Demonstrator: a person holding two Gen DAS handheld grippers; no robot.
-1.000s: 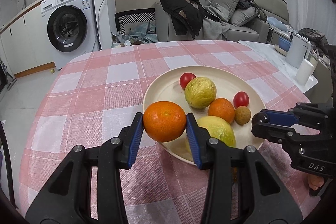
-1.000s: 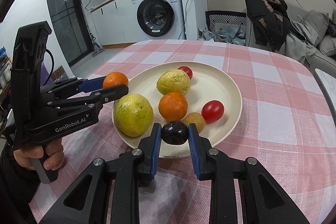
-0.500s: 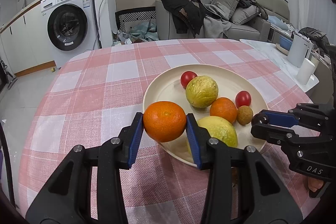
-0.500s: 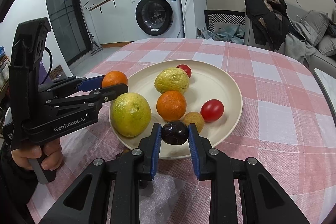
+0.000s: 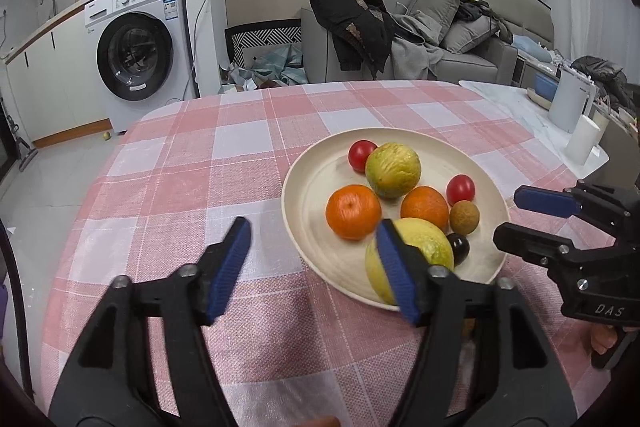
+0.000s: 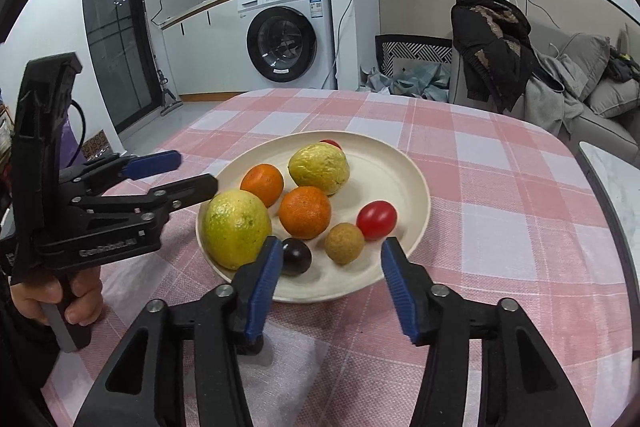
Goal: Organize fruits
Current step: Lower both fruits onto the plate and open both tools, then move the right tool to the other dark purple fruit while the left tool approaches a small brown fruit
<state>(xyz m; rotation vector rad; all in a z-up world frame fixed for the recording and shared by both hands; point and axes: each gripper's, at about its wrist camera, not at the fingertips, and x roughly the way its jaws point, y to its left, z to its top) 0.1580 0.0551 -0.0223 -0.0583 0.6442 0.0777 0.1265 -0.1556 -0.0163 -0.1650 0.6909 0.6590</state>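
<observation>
Woven checked tablecloth (image 5: 224,163), smooth round plate (image 5: 316,183)

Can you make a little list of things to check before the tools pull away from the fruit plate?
1. Left tool open, jaws just opened, nothing between them: ok.
2. Right tool open, jaws just opened: ok.
3. Orange it let go rests on the plate: ok.
4. Dark plum on the plate, clear of the right tool's pad: cannot tell, very close.
5. All eight fruits inside the rim: ok.
</observation>
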